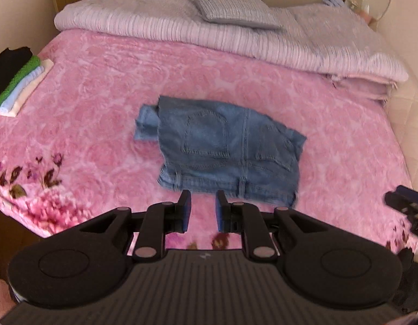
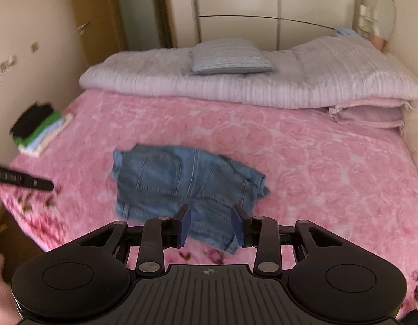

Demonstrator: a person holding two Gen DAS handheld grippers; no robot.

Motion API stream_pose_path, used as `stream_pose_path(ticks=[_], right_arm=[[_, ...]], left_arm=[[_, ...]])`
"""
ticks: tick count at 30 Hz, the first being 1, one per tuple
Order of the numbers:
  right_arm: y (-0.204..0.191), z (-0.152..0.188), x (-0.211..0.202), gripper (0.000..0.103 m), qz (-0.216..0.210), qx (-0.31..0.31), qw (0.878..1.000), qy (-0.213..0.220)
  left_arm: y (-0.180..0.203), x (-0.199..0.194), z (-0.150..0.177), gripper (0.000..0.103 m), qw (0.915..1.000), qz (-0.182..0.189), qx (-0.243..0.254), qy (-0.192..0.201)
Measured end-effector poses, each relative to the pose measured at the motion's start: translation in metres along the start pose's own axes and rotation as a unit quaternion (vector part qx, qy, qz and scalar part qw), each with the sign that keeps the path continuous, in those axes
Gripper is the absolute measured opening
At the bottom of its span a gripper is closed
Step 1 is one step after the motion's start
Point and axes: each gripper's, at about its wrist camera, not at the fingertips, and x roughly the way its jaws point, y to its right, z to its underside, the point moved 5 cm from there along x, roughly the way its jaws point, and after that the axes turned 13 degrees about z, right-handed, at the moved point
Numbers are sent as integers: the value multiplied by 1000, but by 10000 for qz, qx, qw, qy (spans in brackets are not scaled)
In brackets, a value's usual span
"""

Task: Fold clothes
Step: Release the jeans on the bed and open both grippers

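Centrally on the bed (image 1: 100, 86), a pair of blue denim shorts (image 1: 225, 149) is laid flat on the pink rose-patterned blanket (image 1: 330, 124), back side up, with two back pockets and the centre seam shown. The waistband is turned toward the cameras; one leg hem is seen to project past the folded body at the far left corner, and the right edge is slightly rumpled.

The left gripper (image 1: 203, 211) is held just short of the waistband, above the blanket, with its blue-padded fingers (image 1: 185, 212) parted by a moderate gap and nothing held between them. The right gripper (image 2: 210, 226) is shown over the near right part of the shorts, its fingers (image 2: 238, 227) spread more widely, with denim seen in the gap behind them; whether the pads touch the cloth cannot be told, and nothing is clamped. Part of the right gripper is also visible at the right edge of the left wrist view, and a dark bar of the left one appears at the left edge of the right wrist view.

At the left edge of the bed, a stack of folded clothes (image 1: 14, 81) is shown, black on top, then green, pale blue and cream. Across the head of the bed, a folded lilac ribbed quilt (image 1: 182, 29) is laid, with a small grey-blue pillow (image 1: 233, 8) resting on it.
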Motion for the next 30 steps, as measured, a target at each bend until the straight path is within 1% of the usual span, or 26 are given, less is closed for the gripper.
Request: stream_pose_path(ticks=[4,10,15,19,22,24,27,30], right_arm=[[-17,39,10,37,-90,-407,9991,-13],[-31,71,13,38,-161,-951,9953,24],[-37,79,8,39,-160,-1244,9919,223],[-33,82,5,39,-143,-1263,9915,290],[-29,79,7,40,-105,-1182,9926,236],[-25,75,9,40,-67,-1030,9946,112],[-21,70,15,40,-51,-819,9966,-32],[-19,64,19,41,-23,-766,9970,-47]], left_arm=[[10,21,25,15,9999,-104,14,-117],[22,13,49,16,9995,-285,-35,-163],[30,7,58,16,9991,-396,-33,-161],[34,3,61,16,9987,-482,-13,-136],[36,2,60,16,9986,-515,43,-91],[36,2,61,17,9986,-523,106,-59],[33,3,62,18,9988,-454,188,10],[23,8,63,18,9991,-401,133,-31]])
